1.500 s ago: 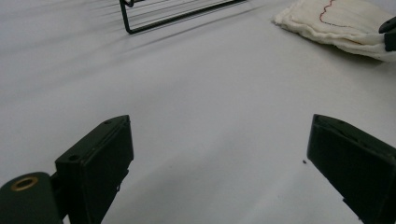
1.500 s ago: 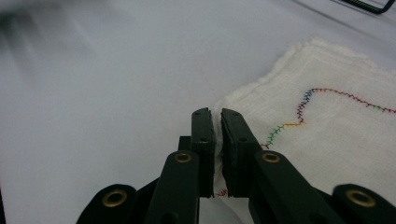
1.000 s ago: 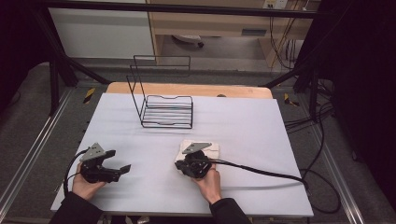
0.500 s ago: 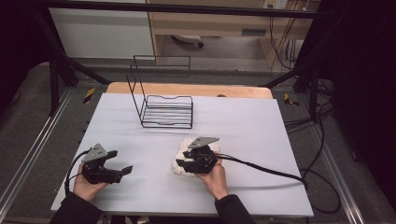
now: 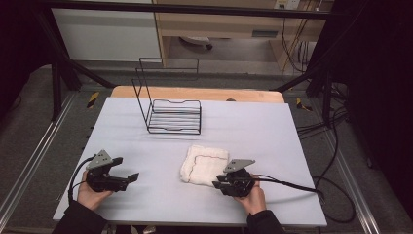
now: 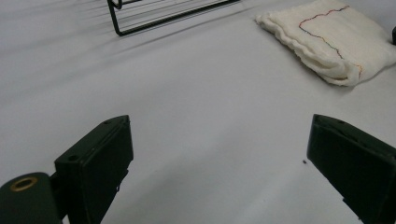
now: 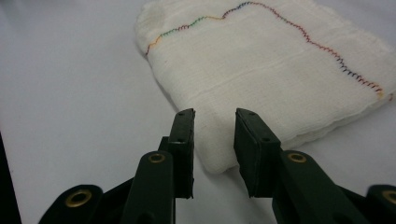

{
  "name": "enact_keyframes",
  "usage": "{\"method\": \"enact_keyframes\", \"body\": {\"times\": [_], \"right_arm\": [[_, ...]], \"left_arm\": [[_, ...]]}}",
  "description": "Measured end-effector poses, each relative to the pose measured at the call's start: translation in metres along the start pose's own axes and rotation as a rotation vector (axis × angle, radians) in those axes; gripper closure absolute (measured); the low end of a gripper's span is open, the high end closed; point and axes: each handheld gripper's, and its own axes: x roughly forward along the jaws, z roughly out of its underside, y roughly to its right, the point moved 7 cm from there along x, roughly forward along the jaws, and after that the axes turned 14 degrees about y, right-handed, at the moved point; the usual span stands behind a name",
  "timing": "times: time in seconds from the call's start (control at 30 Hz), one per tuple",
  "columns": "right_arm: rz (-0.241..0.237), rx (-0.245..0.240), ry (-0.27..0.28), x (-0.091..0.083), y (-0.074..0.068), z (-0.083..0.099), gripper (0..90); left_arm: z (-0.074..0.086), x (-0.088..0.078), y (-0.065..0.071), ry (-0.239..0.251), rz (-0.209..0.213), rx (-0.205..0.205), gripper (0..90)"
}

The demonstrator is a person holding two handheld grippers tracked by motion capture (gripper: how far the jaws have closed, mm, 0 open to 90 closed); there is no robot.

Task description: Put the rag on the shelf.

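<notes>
A folded white cloth [image 5: 204, 163] with a wavy multicoloured stitch line lies flat on the white table [image 5: 253, 126]. My right gripper [image 5: 218, 181] sits just off its near right corner and points left at it. In the right gripper view the jaws [image 7: 215, 116] stand a narrow gap apart and have just been closing. The cloth [image 7: 261, 60] edge shows in that gap, but the pads do not press on it. My left gripper [image 5: 127, 169] rests at the front left, wide open [image 6: 219, 140] over bare table, with the cloth [image 6: 327, 42] far off.
A black wire rack [image 5: 170, 114] stands at the back of the table, left of centre; its base shows in the left gripper view [image 6: 140, 18]. The right gripper's cable [image 5: 287, 183] trails to the right across the table. Dark frame bars and cables surround the table.
My right gripper has slid to the right off the cloth, which now lies uncovered beside it. Its jaws opened and then narrowed. The left gripper has stayed put.
</notes>
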Motion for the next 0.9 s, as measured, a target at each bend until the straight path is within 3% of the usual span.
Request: {"method": "enact_keyframes", "body": {"times": [0.07, 0.27, 0.37, 0.43, 0.5, 0.6, 0.8, 0.9], "right_arm": [[0.004, -0.006, 0.002, 0.001, 0.0, 0.001, 70.1], [0.02, -0.014, -0.004, 0.003, 0.0, 0.001, 86.4], [0.029, -0.013, -0.025, 0.003, -0.002, -0.002, 88.2], [0.011, -0.014, -0.03, 0.004, -0.006, -0.004, 88.4], [-0.032, 0.024, -0.01, 0.004, -0.015, -0.007, 88.5], [-0.042, 0.016, -0.012, 0.004, -0.021, -0.009, 88.4], [-0.116, 0.04, -0.007, 0.013, -0.046, -0.013, 87.8], [-0.119, 0.045, -0.011, 0.017, -0.049, -0.012, 86.3]], "left_arm": [[0.0, 0.0, 0.0, -0.001, 0.0, 0.002, 7.0], [0.0, 0.001, 0.001, -0.003, 0.001, 0.005, 7.1], [0.0, 0.0, 0.001, -0.002, 0.0, 0.003, 7.2], [0.0, 0.0, 0.001, -0.003, 0.001, 0.002, 7.2], [-0.001, 0.0, 0.001, -0.004, -0.001, -0.002, 7.3], [-0.001, 0.001, 0.002, -0.003, -0.001, -0.004, 7.3], [-0.002, 0.002, 0.005, -0.003, 0.003, -0.008, 7.3], [-0.002, 0.002, 0.005, -0.004, 0.001, -0.008, 7.3]]}}
